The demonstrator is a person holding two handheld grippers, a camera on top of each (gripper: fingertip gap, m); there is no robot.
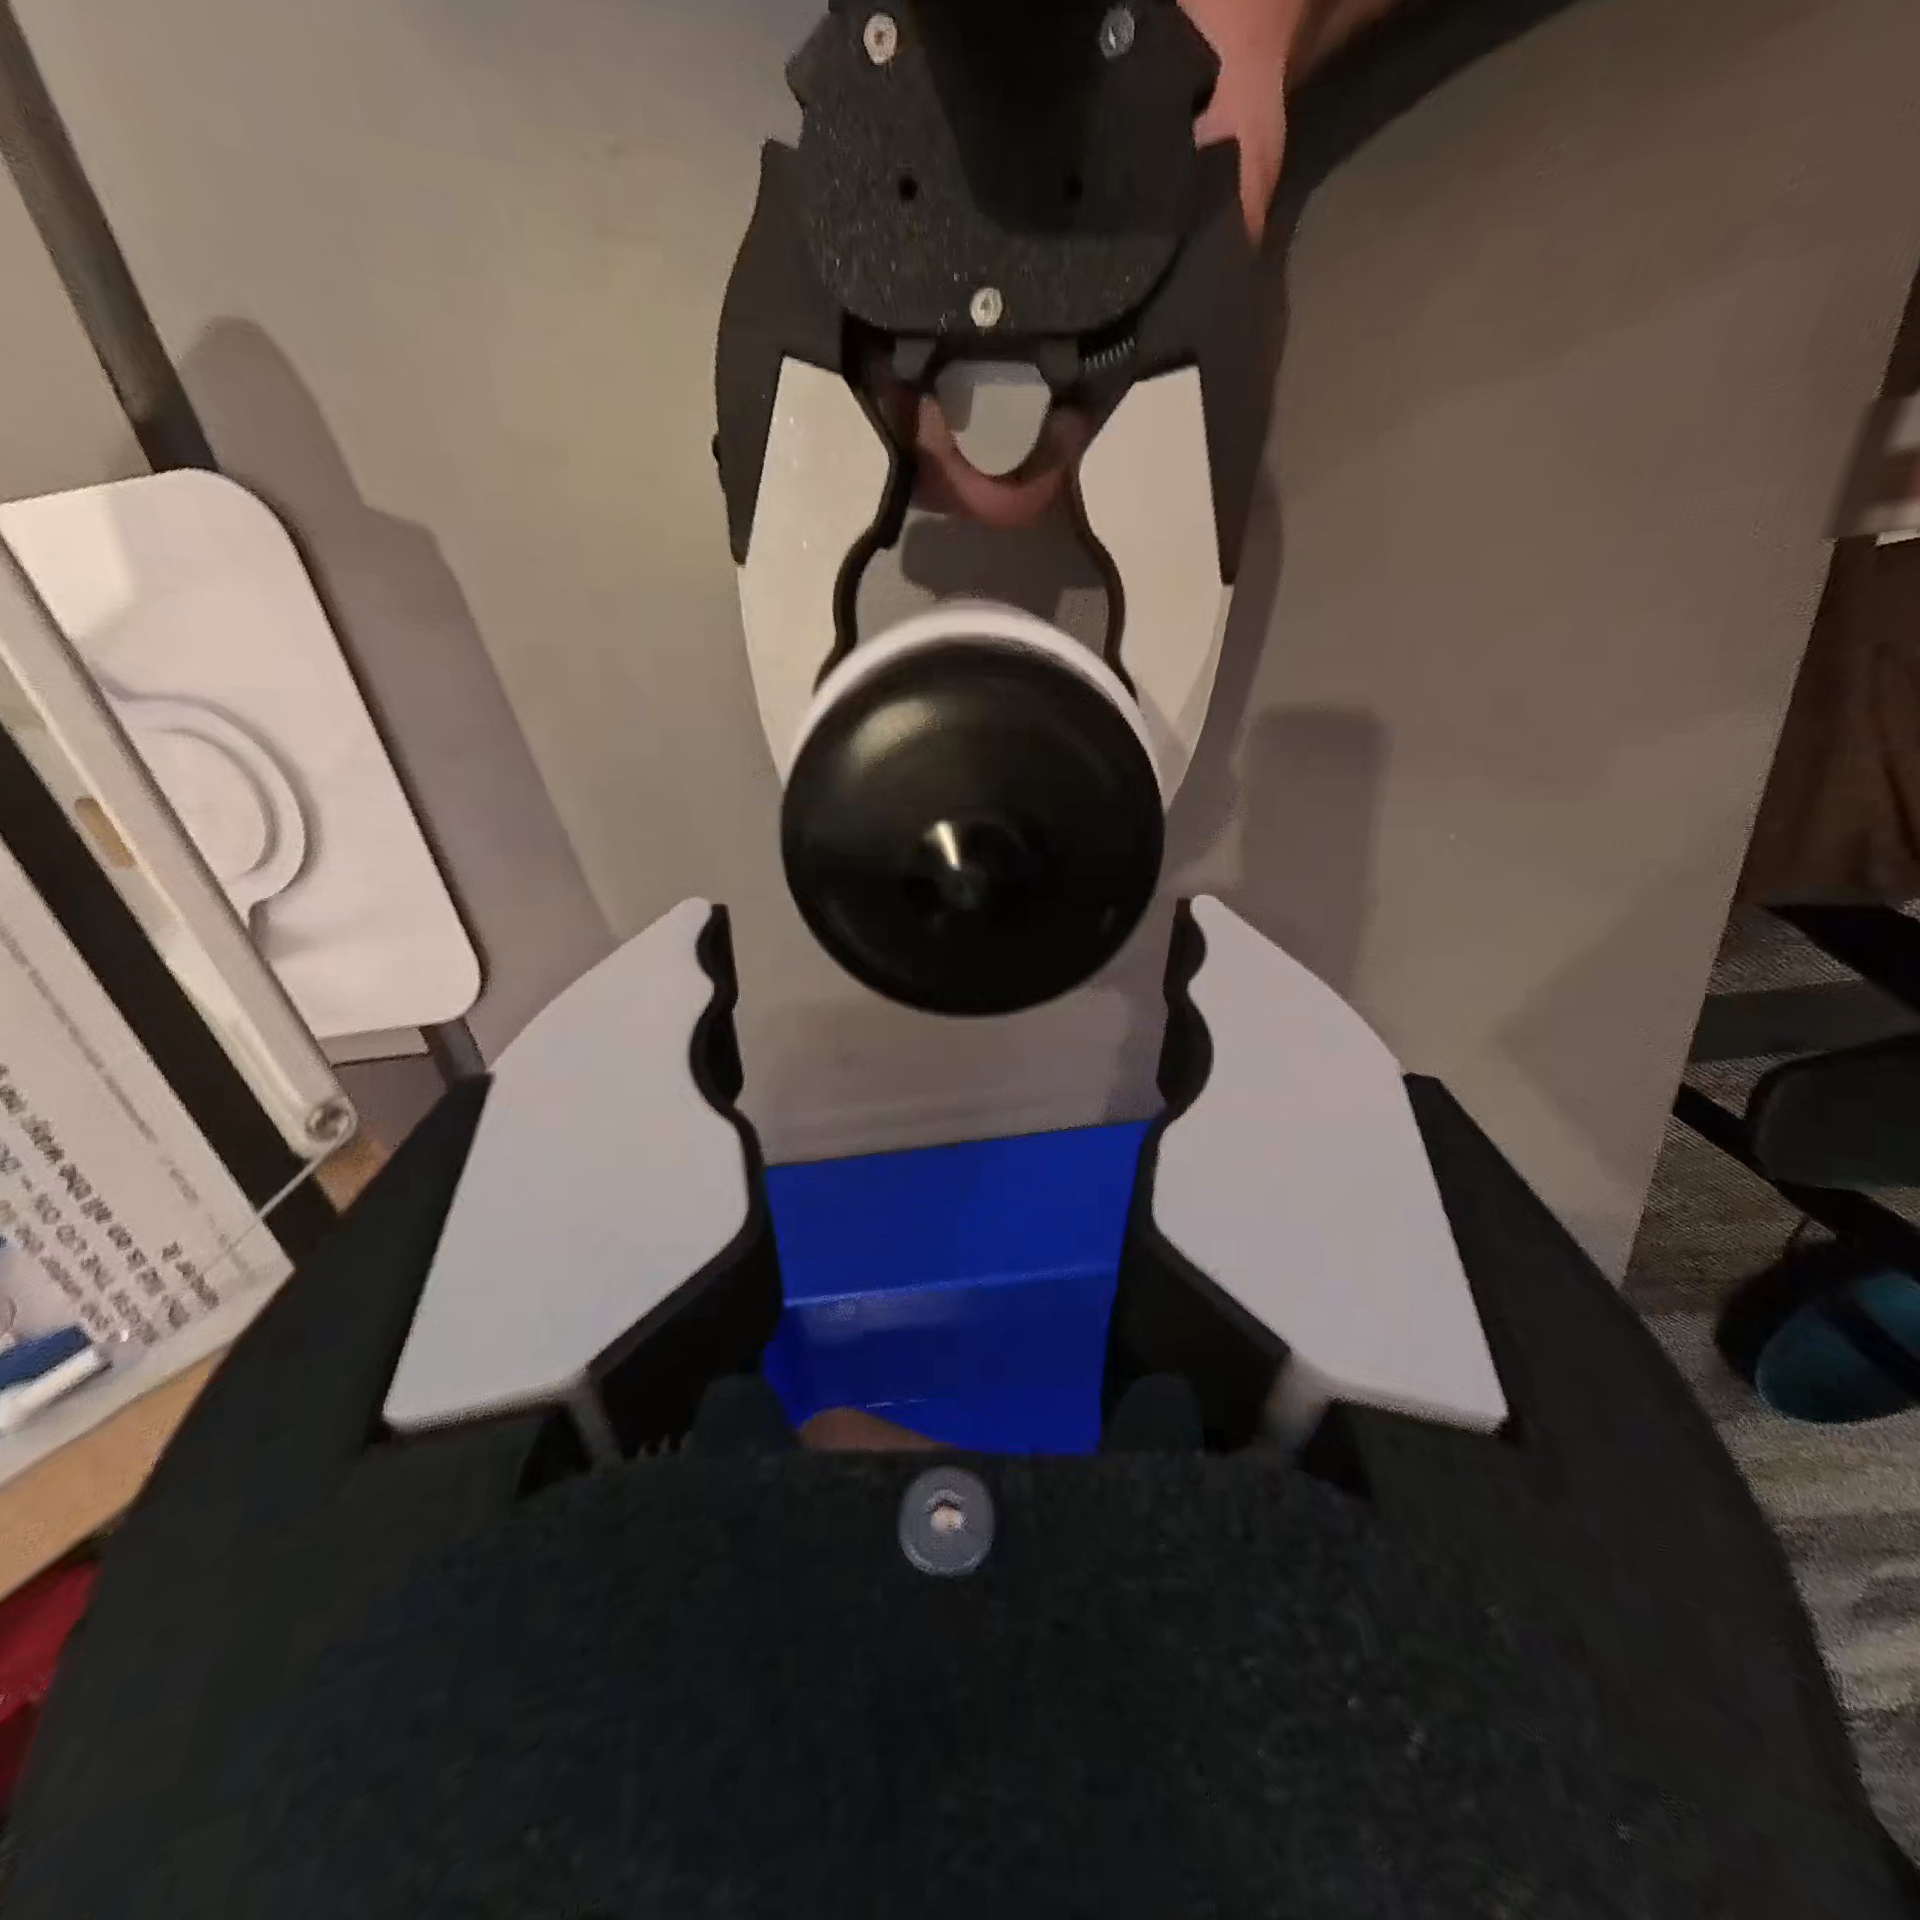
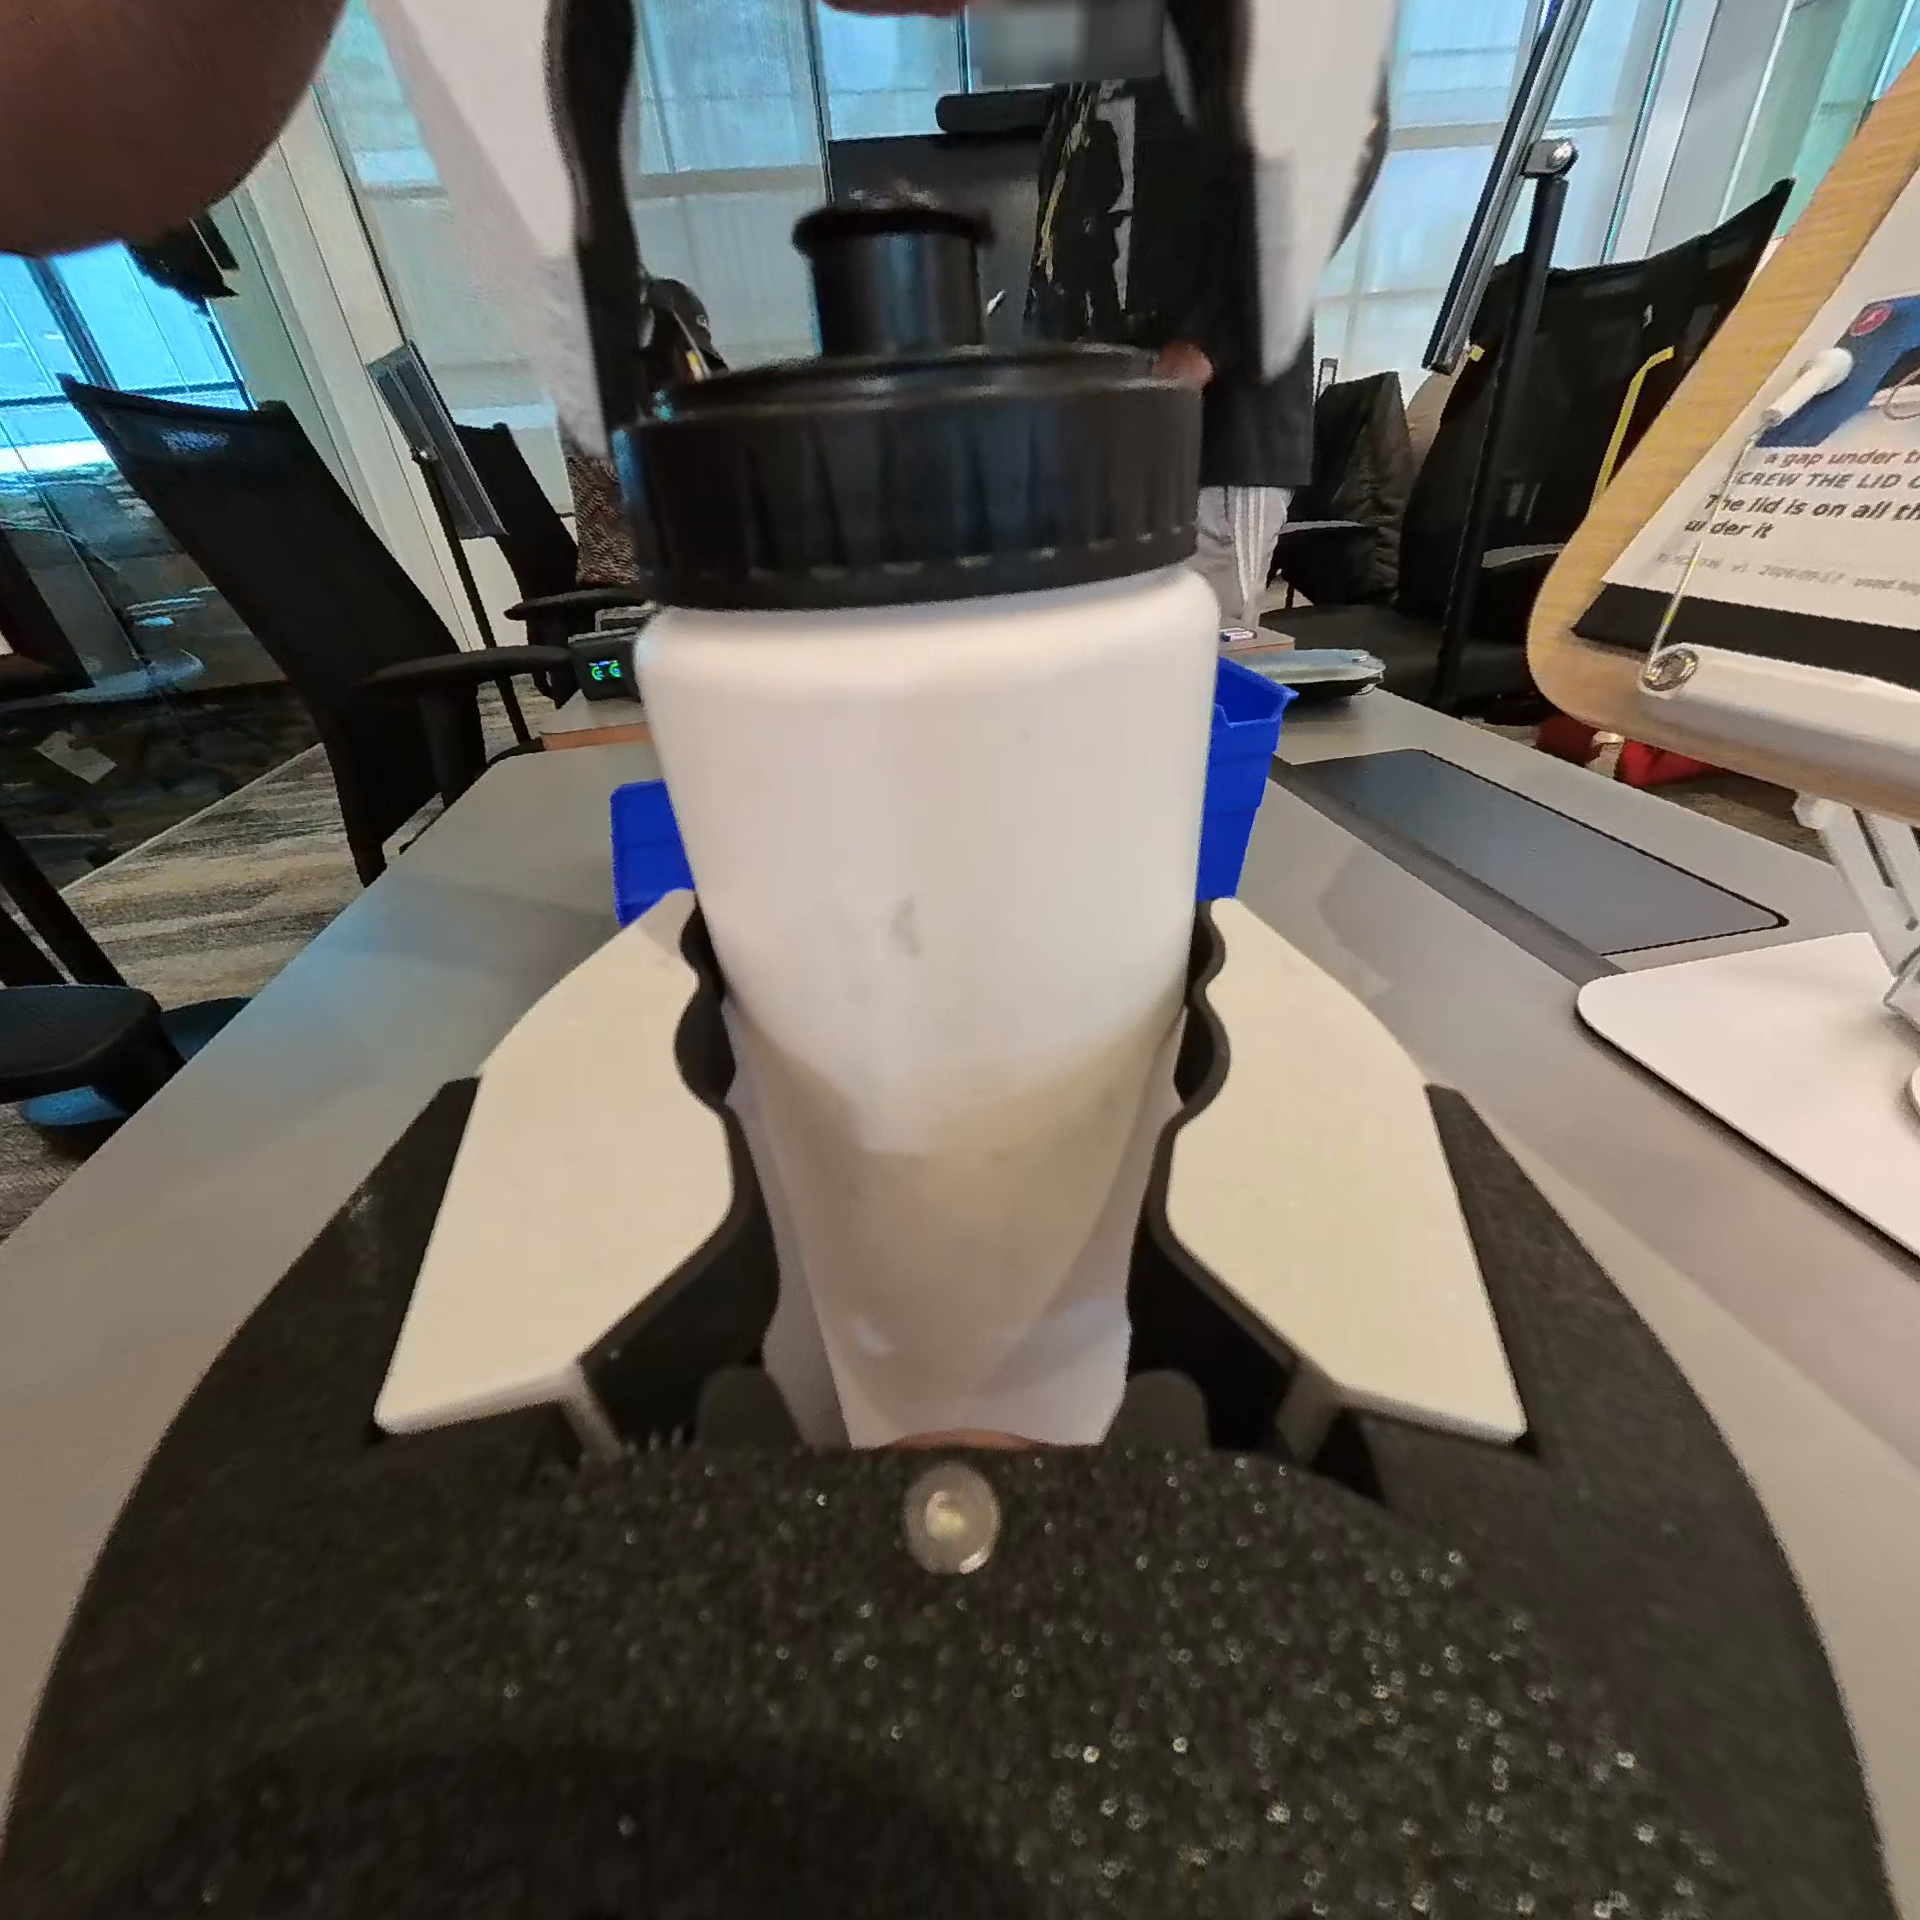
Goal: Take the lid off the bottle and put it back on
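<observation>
A white bottle (image 2: 935,852) with a black screw lid (image 2: 914,488) and a black spout stands upright between my right gripper's (image 2: 951,914) fingers. Both black pads (image 2: 707,1029) press on its body, so that gripper is shut on it. In the left wrist view I look straight down on the lid (image 1: 971,821). The right gripper's fingers (image 1: 790,499) clasp the white body beyond it. My left gripper (image 1: 951,914) is open above the lid, its tips apart on either side of the lid's near edge, not touching it. It shows blurred above the lid in the right wrist view (image 2: 592,270).
A blue bin (image 2: 1242,769) sits on the grey table (image 2: 312,1039) just behind the bottle; it also shows in the left wrist view (image 1: 935,1247). A stand with a printed sheet (image 2: 1766,499) and its white base (image 2: 1745,1049) are at the right. Black chairs (image 2: 260,540) stand beyond the table.
</observation>
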